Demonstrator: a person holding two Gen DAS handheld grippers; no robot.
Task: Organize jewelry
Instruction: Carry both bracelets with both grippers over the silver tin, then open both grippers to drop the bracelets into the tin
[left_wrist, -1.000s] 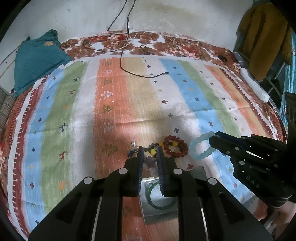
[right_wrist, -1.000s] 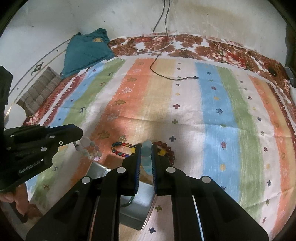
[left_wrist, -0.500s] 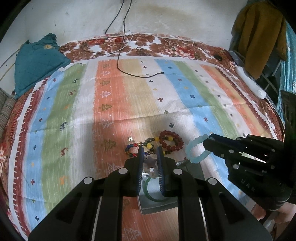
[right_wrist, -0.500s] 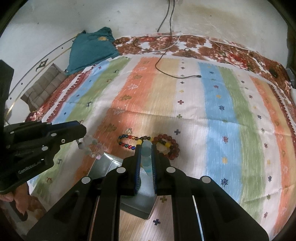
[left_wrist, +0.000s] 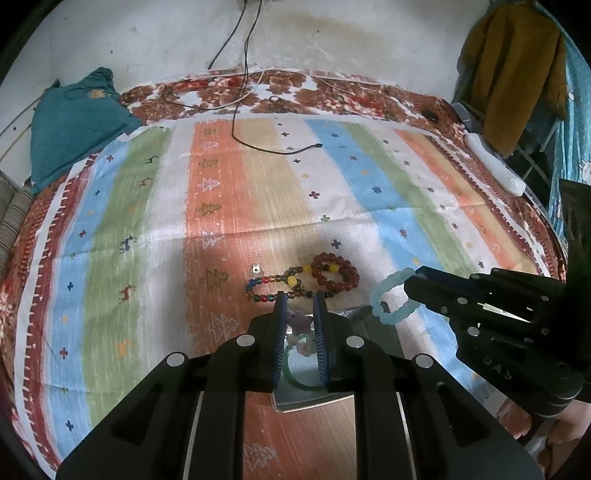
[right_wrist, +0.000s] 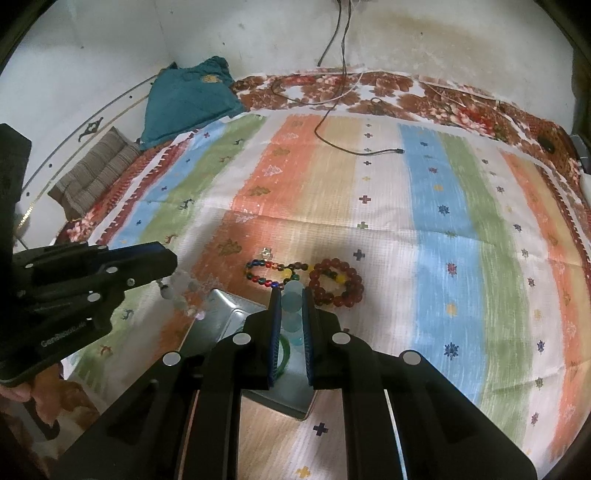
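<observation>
Stained white wall (left_wrist: 332, 44) behind striped mat (left_wrist: 229, 192) on floral bedsheet (left_wrist: 295, 92); teal cloth (left_wrist: 70, 125) at left.

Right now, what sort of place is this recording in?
Probably a bedroom at home: the work surface looks like a bed under a striped sheet, with a teal pillow against the wall and a mustard garment hanging nearby.

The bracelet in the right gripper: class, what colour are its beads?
Pale translucent blue. The bracelet shows best in the left wrist view, hanging from the right gripper.
</observation>
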